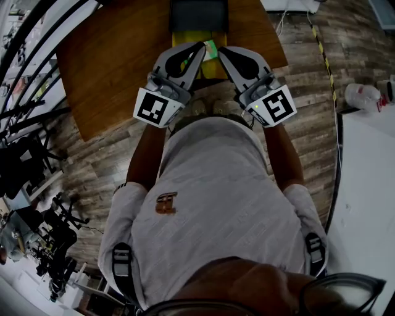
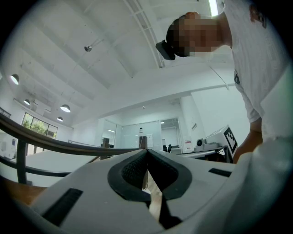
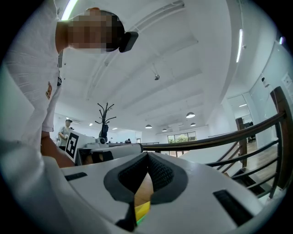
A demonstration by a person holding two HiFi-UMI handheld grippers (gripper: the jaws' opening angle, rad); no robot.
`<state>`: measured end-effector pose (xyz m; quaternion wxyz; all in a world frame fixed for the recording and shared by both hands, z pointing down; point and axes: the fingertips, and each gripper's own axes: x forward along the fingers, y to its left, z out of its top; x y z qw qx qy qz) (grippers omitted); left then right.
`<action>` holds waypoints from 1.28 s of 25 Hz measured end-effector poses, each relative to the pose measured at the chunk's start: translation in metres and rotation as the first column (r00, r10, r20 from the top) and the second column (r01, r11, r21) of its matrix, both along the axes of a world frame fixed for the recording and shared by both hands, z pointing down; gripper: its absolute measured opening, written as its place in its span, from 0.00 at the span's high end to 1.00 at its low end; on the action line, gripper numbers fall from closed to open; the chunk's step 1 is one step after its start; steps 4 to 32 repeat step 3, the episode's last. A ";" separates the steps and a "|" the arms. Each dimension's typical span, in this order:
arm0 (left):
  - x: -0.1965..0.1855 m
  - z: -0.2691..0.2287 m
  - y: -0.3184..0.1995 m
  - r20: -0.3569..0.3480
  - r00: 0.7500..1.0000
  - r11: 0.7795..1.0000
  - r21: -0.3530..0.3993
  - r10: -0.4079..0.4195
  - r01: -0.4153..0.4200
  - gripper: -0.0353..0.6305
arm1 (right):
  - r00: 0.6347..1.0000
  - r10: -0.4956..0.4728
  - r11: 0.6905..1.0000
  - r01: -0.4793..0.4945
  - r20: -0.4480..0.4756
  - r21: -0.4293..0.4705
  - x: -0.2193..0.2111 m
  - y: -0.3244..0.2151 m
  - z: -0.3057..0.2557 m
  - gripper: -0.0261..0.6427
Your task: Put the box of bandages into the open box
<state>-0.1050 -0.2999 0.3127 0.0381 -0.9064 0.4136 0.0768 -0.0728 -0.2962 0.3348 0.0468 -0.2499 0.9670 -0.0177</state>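
Note:
In the head view a yellow and green box of bandages (image 1: 212, 50) lies on the brown wooden table (image 1: 117, 55), near its front edge. Just behind it stands a dark open box (image 1: 199, 15). My left gripper (image 1: 200, 47) and right gripper (image 1: 223, 52) are held side by side with their tips over the bandage box. Both are shut with nothing between the jaws. The left gripper view shows its tips (image 2: 147, 151) meeting. In the right gripper view the tips (image 3: 147, 154) also meet, and a strip of the yellow and green box (image 3: 142, 211) shows below them.
The person's torso fills the lower middle of the head view. A white table (image 1: 370, 203) with a plastic bottle (image 1: 364, 95) stands at the right. Black railings (image 1: 24, 37) and dark chairs (image 1: 24, 166) are at the left. A cable (image 1: 336, 160) runs over the plank floor.

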 end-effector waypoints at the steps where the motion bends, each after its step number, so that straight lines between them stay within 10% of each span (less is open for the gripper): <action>1: 0.000 0.000 -0.001 -0.002 1.000 1.000 0.001 0.000 0.000 0.92 | 1.000 0.000 1.000 0.000 -0.001 -0.001 0.000 0.000 0.001 0.91; 32: -0.001 0.001 -0.002 -0.004 1.000 1.000 0.001 0.000 0.000 0.92 | 1.000 0.001 1.000 -0.001 -0.002 -0.003 -0.001 -0.001 0.002 0.91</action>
